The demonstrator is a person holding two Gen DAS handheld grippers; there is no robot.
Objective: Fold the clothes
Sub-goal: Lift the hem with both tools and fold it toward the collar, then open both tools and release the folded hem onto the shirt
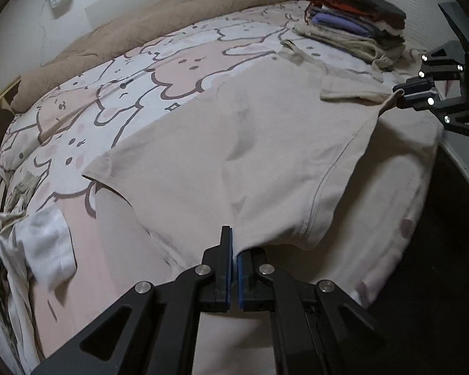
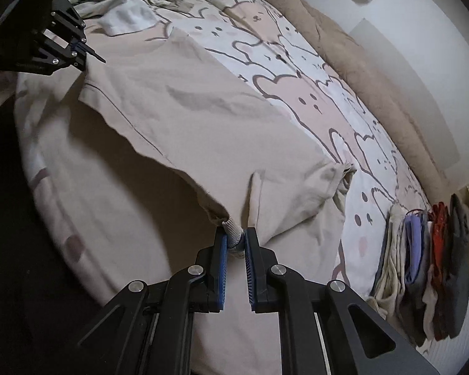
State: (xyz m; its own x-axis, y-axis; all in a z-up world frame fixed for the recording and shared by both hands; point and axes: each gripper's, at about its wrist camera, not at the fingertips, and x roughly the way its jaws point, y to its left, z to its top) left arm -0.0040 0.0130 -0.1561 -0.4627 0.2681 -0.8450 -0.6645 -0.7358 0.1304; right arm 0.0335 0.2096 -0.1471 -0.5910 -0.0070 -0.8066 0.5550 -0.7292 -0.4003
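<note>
A beige T-shirt [image 1: 265,143] lies spread across the bed, its near edge lifted off the sheet. My left gripper [image 1: 235,247] is shut on the shirt's hem at the bottom of the left wrist view. In the right wrist view the same shirt [image 2: 187,109] hangs from my right gripper [image 2: 235,243], which is shut on the ribbed collar edge. Each gripper also shows in the other's view: the right gripper [image 1: 401,95] at the right edge pinching fabric, the left gripper [image 2: 87,57] at the upper left.
A stack of folded clothes [image 1: 356,22] sits at the bed's far right corner, seen again as the folded stack [image 2: 428,268]. White crumpled garments [image 1: 31,250] lie at the left. A tan blanket [image 1: 140,25] runs along the wall. The bear-print sheet [image 1: 159,72] covers the bed.
</note>
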